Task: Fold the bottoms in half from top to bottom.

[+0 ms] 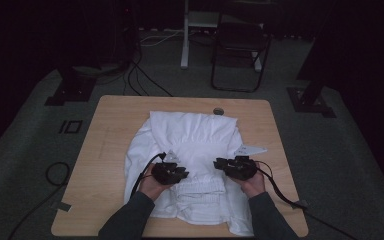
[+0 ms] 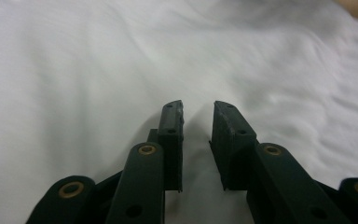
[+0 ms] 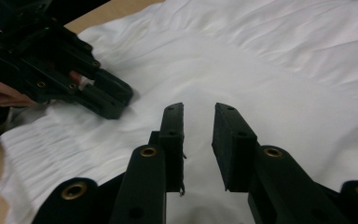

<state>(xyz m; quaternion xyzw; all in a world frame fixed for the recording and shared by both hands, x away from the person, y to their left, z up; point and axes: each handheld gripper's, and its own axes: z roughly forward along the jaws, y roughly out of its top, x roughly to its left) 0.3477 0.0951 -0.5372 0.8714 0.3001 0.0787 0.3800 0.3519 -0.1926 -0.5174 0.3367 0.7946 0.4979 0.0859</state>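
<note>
A white garment (image 1: 195,135) lies spread over the middle of the wooden table (image 1: 110,125), with a ribbed hem (image 1: 200,192) bunched at the near edge. My left gripper (image 1: 182,174) hovers low over the garment's near left part, its jaws pointing right. In its own view the left gripper (image 2: 198,105) is open, a narrow gap between the jaws with only cloth (image 2: 121,60) beyond. My right gripper (image 1: 219,162) faces it from the right. It is open (image 3: 199,107) over smooth cloth (image 3: 270,70), nothing between the jaws. The left gripper (image 3: 116,100) also appears at the upper left of the right gripper view.
The table has a round cable hole (image 1: 218,111) near its far edge. Bare wood runs along the left side (image 1: 95,165) and the right side (image 1: 275,150). Beyond the table stand a dark chair (image 1: 240,45) and a white post (image 1: 184,35). Cables (image 1: 55,172) lie on the floor.
</note>
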